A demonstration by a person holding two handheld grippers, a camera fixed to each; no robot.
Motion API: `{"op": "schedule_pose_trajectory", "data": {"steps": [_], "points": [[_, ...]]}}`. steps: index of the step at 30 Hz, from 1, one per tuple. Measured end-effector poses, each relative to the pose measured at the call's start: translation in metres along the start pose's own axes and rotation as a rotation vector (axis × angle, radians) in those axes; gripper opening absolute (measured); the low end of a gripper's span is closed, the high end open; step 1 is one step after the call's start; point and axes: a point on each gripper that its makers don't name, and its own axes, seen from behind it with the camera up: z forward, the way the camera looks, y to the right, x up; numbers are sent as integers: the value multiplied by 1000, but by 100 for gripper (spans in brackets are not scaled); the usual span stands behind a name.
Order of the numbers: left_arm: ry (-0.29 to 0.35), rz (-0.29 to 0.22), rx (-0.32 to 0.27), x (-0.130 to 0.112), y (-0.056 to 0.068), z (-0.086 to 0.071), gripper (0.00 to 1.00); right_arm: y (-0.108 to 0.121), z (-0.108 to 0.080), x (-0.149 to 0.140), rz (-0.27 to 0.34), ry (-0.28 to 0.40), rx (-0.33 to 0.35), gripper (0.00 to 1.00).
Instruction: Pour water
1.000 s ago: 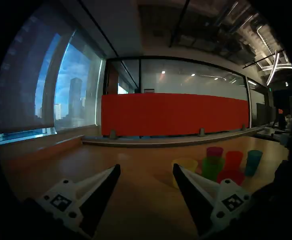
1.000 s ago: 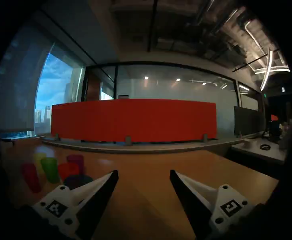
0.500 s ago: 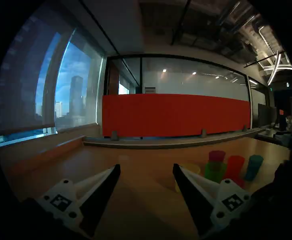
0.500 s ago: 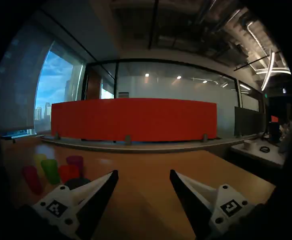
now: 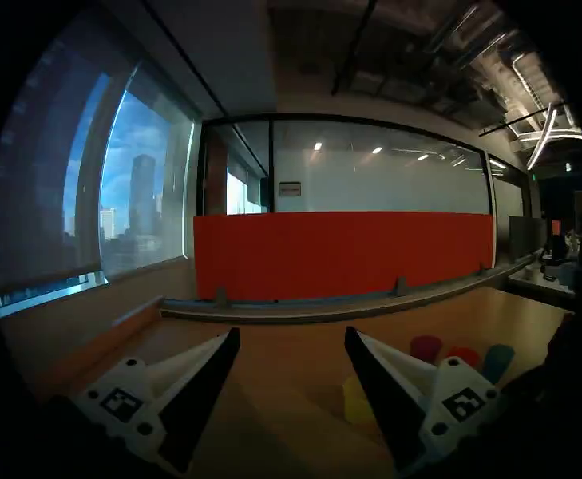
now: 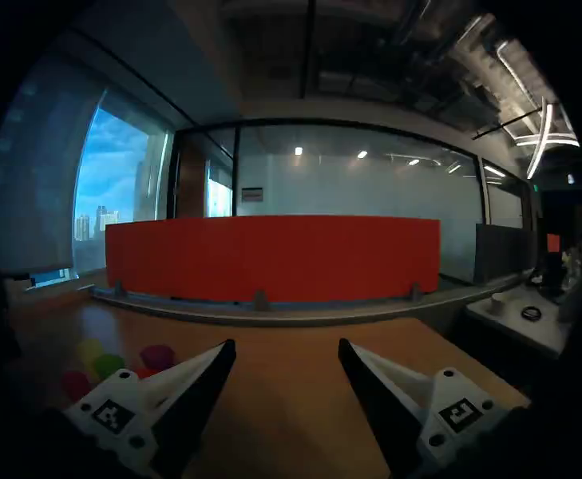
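Note:
Several coloured plastic cups stand in a cluster on the wooden table [image 5: 291, 351]. In the left gripper view I see a yellow cup [image 5: 355, 401], a purple cup [image 5: 426, 347], a red cup [image 5: 465, 354] and a teal cup [image 5: 497, 360], low on the right and partly hidden behind my right finger [image 5: 402, 399]. My left gripper [image 5: 291, 351] is open and holds nothing. In the right gripper view the cups sit low at the left: yellow [image 6: 89, 349], green [image 6: 108, 365], purple [image 6: 156, 355], red [image 6: 75, 383]. My right gripper [image 6: 287, 355] is open and holds nothing, to the right of the cups.
A red partition [image 5: 338, 254] runs along the table's far edge, with a glass wall behind it. Large windows [image 5: 131, 199] line the left side. A second desk [image 6: 522, 315] with small items stands at the far right.
Both views have tilted upward, so the cups have slid lower in each and are more hidden behind the fingers. Both grippers stay open.

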Motion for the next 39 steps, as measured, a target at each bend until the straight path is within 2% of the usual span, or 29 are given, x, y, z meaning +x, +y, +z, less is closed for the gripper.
{"op": "schedule_pose_trajectory", "data": {"steps": [5,11,17,22,32,39], "points": [[4,22,-19,31,1,8,97,1,6,27,-1,-4,10,99],[-6,49,-31,58,2,17,97,-2,9,56,-30,0,25,100],[-28,23,-76,74,14,23,97,-4,11,81,-47,4,24,99],[-26,-2,-92,87,17,27,97,1,12,92,-45,11,14,100],[-55,-15,-122,83,19,30,97,4,13,87,-31,-1,38,99],[-76,-23,-189,79,27,29,97,-8,12,89,-27,0,128,100]]}}
